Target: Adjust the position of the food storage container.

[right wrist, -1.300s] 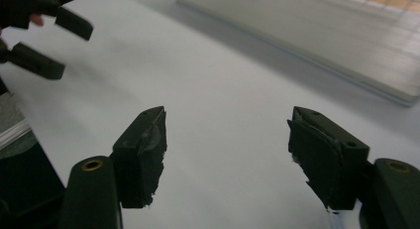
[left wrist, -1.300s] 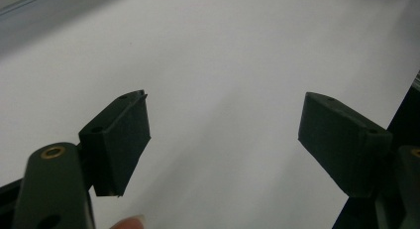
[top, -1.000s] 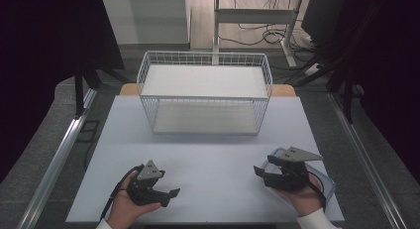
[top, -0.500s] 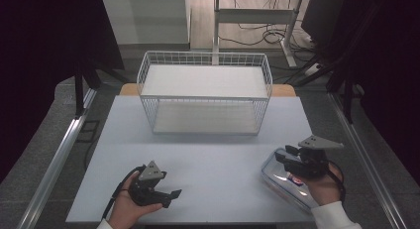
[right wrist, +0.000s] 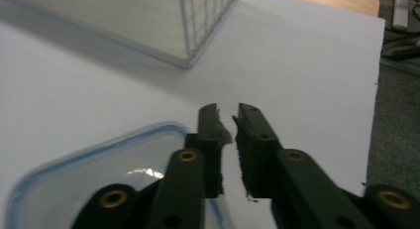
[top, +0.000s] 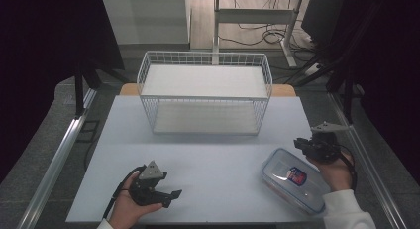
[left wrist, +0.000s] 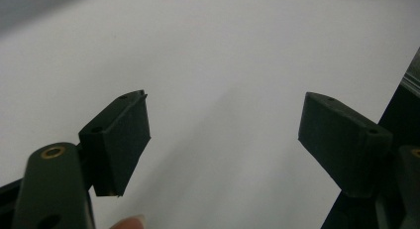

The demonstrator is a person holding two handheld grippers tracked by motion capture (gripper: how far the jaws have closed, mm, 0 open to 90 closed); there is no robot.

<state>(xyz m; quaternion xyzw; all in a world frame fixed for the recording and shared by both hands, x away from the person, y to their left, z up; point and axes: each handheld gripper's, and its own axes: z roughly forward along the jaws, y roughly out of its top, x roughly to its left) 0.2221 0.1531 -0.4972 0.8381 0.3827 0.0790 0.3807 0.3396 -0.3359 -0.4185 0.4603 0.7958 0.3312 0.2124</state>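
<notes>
A clear plastic container (top: pixel 285 164) with a blue-edged lid and a red and blue label lies on the white table (top: pixel 218 159) at the front right. My right gripper (top: pixel 298 142) hovers over its far right edge. In the right gripper view its jaws (right wrist: pixel 230 115) have just been closing and stand almost together, with nothing seen between the tips; the container's corner (right wrist: pixel 99 179) lies under the left jaw. My left gripper (top: pixel 167 187) rests at the front left, open, with only bare table between its pads (left wrist: pixel 223 140).
A white wire basket (top: pixel 205 115) stands at the back middle of the table, and its corner (right wrist: pixel 198 21) is at the top of the right gripper view. The table's right edge (right wrist: pixel 374 90) runs close beside the right gripper. Metal rails line both sides.
The container has come into view at the front right. My right hand moved right and farther back, and its jaws closed. The left hand kept still.
</notes>
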